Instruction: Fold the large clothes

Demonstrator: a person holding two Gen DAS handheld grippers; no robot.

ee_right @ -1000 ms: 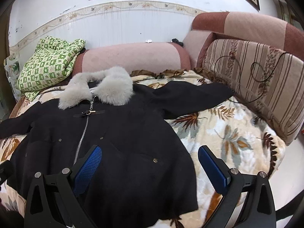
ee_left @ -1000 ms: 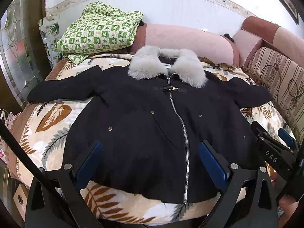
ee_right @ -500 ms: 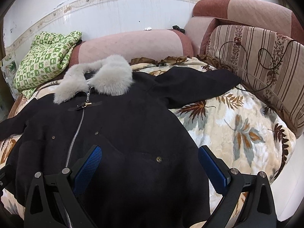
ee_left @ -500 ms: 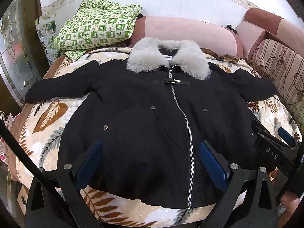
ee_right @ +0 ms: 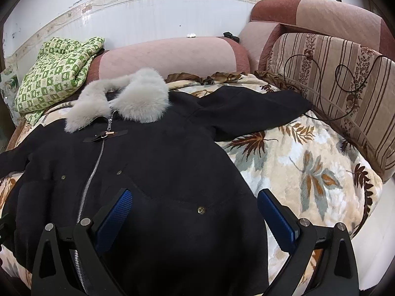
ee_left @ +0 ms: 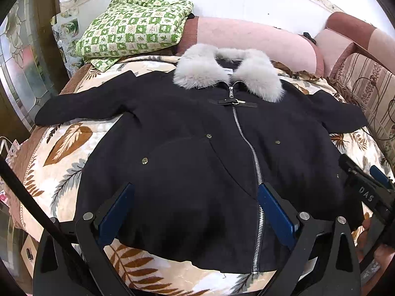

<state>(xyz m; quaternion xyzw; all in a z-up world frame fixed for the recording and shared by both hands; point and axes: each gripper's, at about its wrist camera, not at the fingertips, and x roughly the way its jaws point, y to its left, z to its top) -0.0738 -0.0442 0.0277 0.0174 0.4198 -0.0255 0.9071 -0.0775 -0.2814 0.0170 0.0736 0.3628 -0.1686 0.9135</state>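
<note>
A black coat with a grey fur collar lies flat, front up and zipped, on a leaf-patterned blanket, both sleeves spread out. My left gripper is open and empty above the coat's lower left front. My right gripper is open and empty above the coat at its lower right front, near the hem. The right gripper also shows at the right edge of the left wrist view. The right sleeve reaches toward the striped cushion.
A green checked quilt sits folded at the back left. A pink bolster runs along the back wall. A striped cushion with a black cable stands at the right. Bare blanket lies right of the coat.
Both grippers have moved forward and lower over the coat, which now fills more of each view. The coat has not moved. Both grippers stay open.
</note>
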